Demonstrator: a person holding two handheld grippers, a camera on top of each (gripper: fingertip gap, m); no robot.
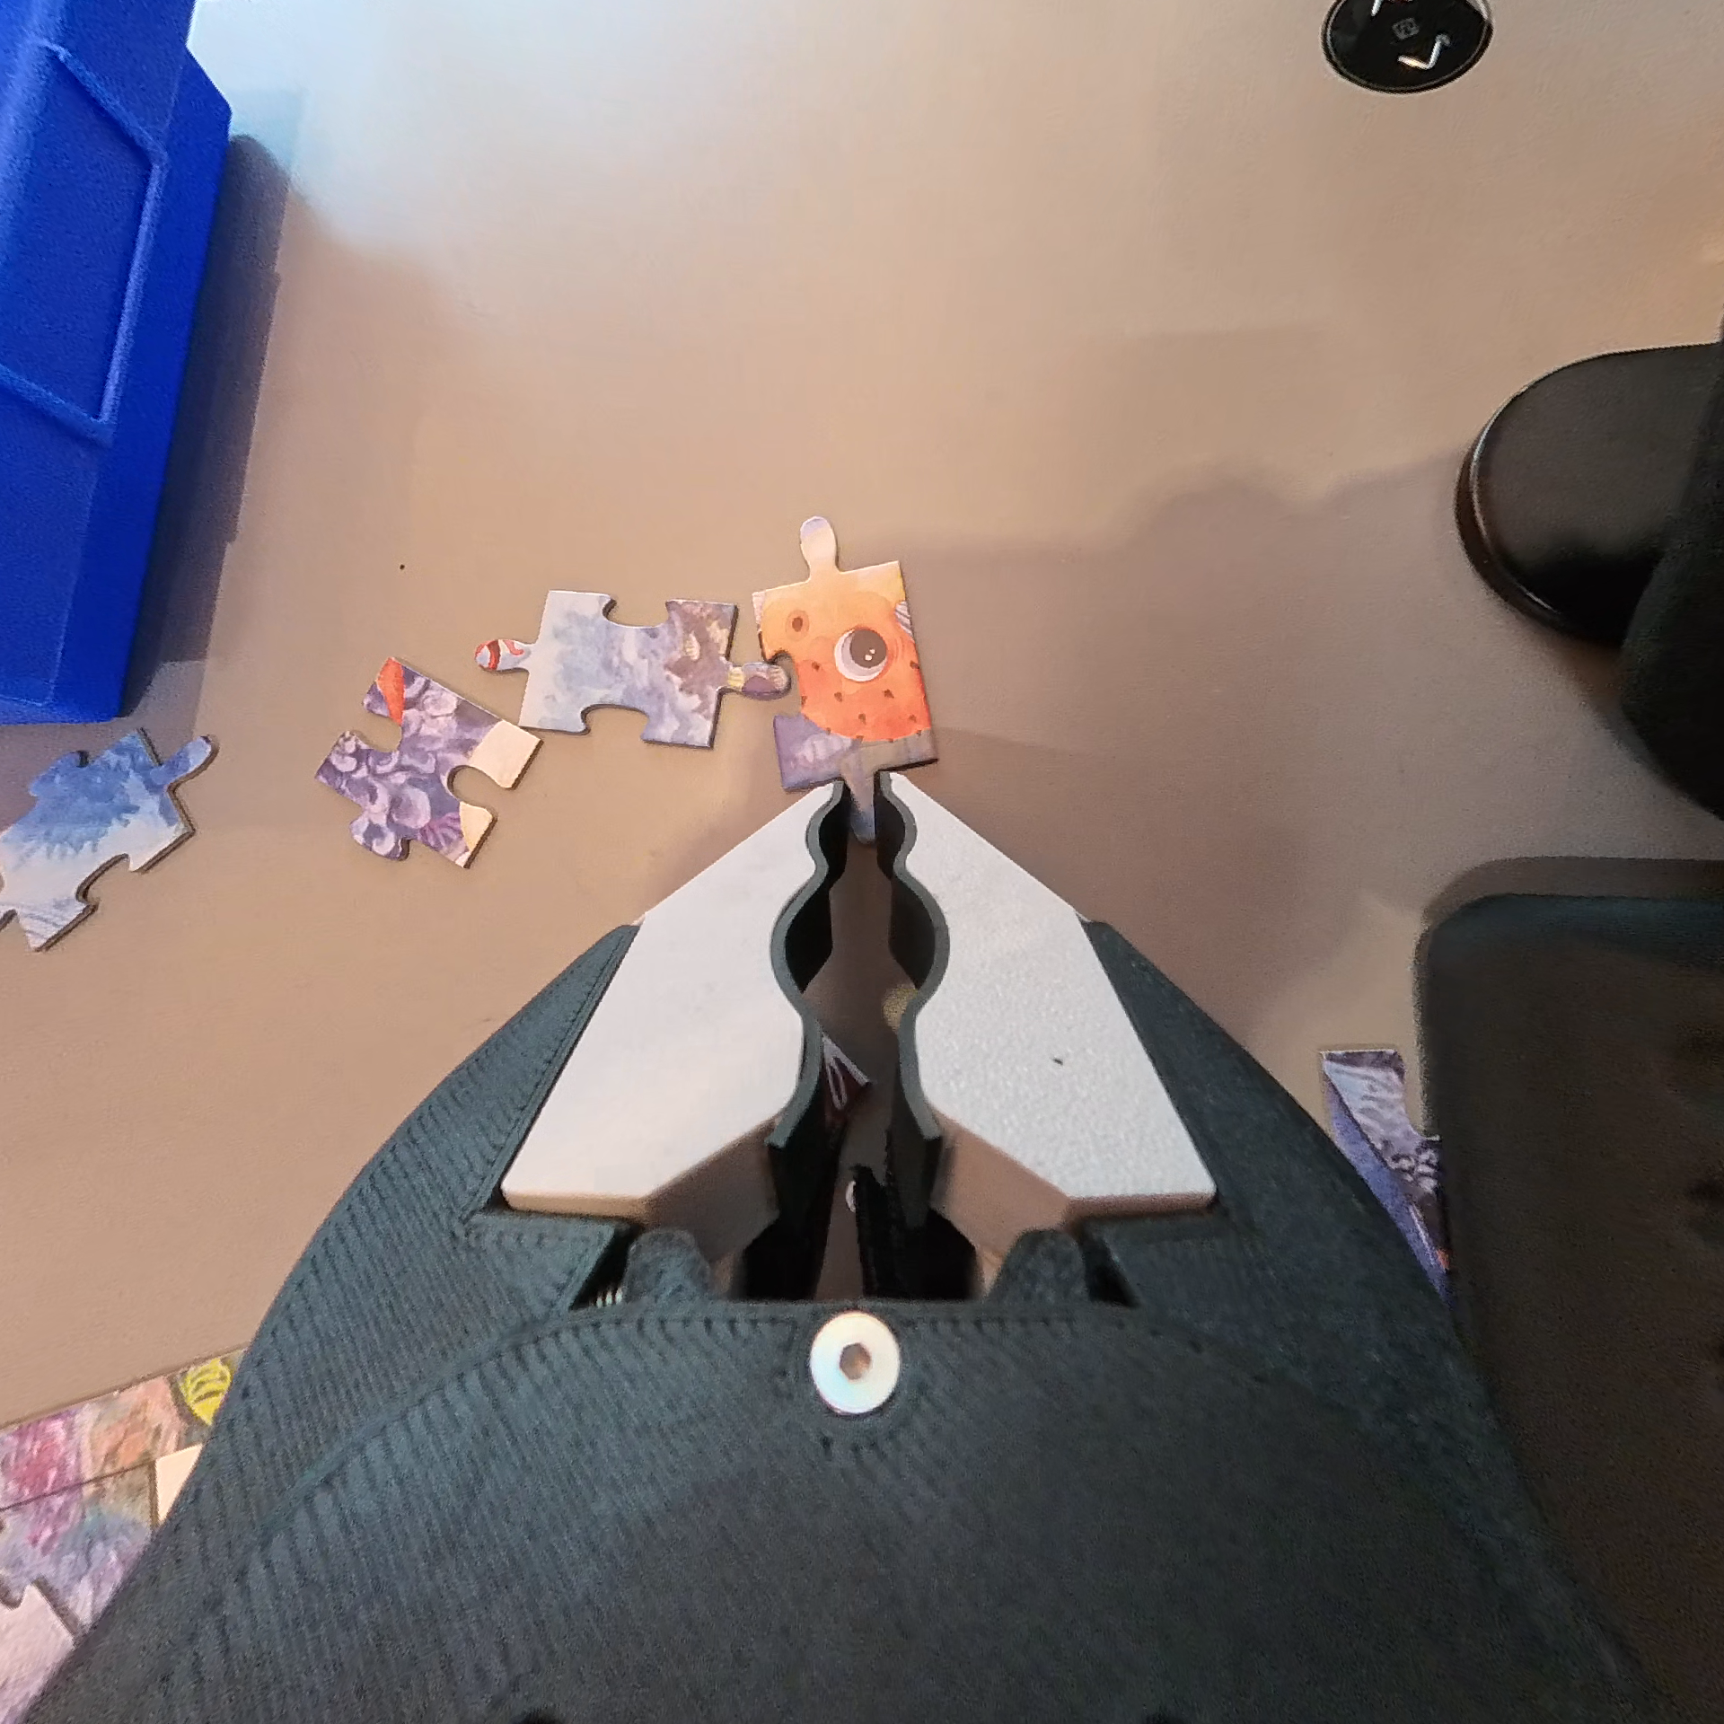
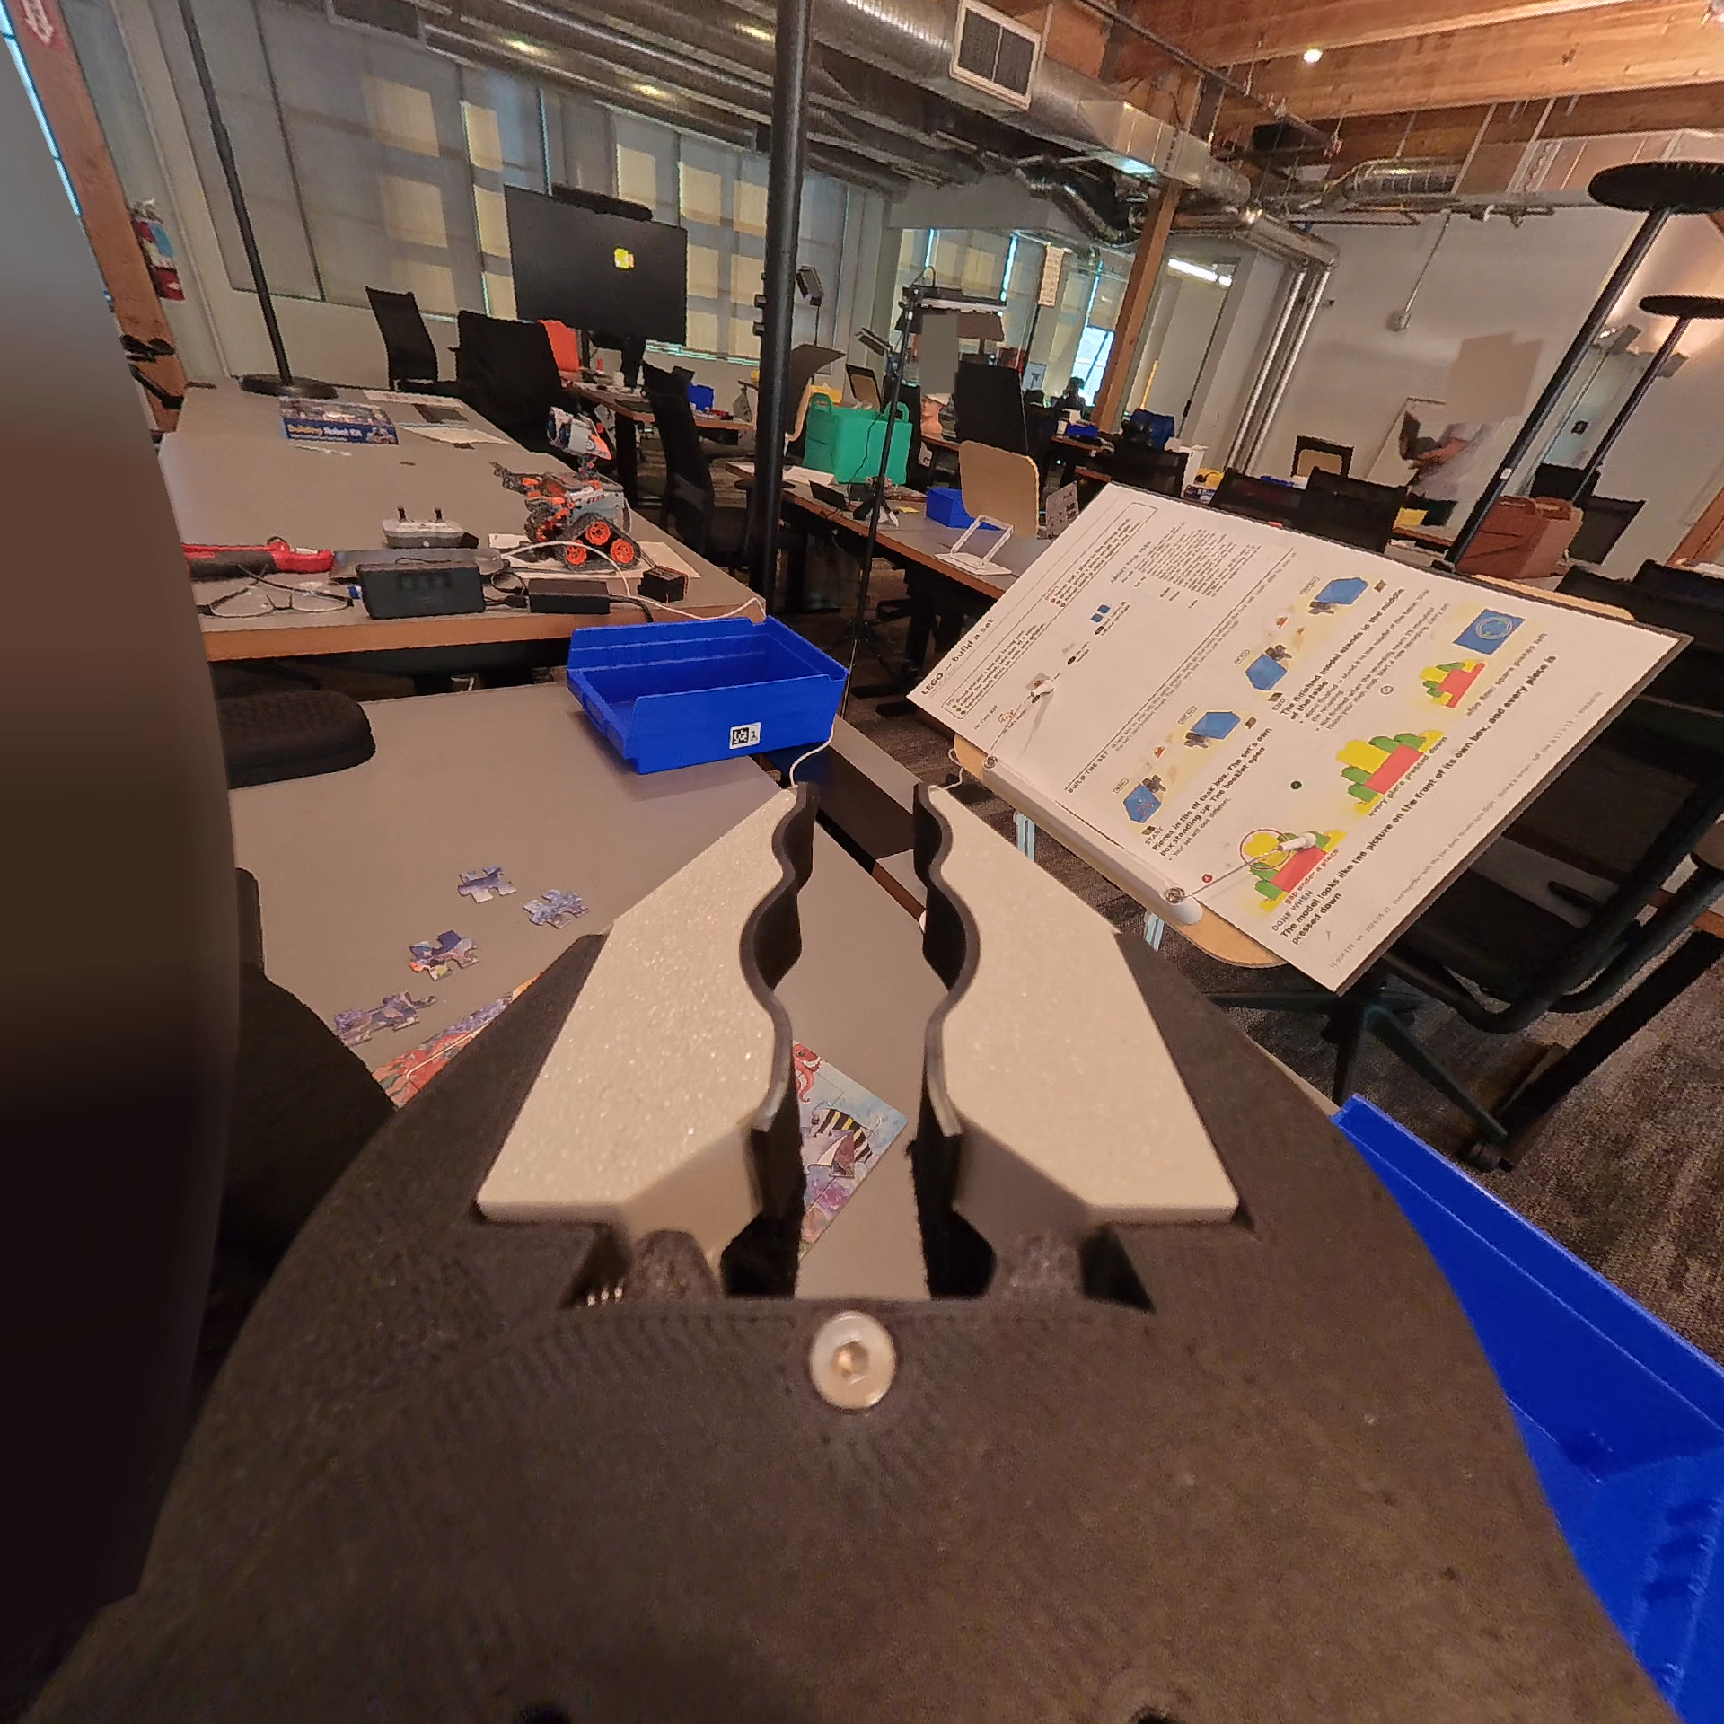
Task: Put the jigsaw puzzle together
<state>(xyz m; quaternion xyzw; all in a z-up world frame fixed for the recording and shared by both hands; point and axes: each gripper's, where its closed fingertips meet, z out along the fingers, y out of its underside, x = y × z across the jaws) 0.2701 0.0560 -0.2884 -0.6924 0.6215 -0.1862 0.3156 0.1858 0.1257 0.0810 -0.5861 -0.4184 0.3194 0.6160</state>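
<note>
In the left wrist view, the left gripper (image 1: 863, 807) sits at centre frame with its fingers nearly closed, pinching the bottom tab of the orange pufferfish puzzle piece (image 1: 844, 664). That piece lies just above the fingertips on the grey table (image 1: 1119, 373); whether it rests flat or is slightly lifted cannot be told. Its left socket meets the tab of a pale blue piece (image 1: 620, 667) just beside it. Further left lie a purple coral piece (image 1: 424, 770) and a blue-and-white piece (image 1: 93, 835), each apart from the others. A blue bin (image 1: 84, 373) fills the upper left. Part of the assembled puzzle (image 1: 75, 1483) shows at the lower left corner.

The piece looks like thin, stiff card: light, flat and easily nudged across the smooth table. A grip on one tab gives little purchase, so the piece may pivot; holding across the body's edges would likely steady it more.

In the right wrist view, the right gripper (image 2: 863, 812) is raised with its fingers clearly parted, holding nothing.
</note>
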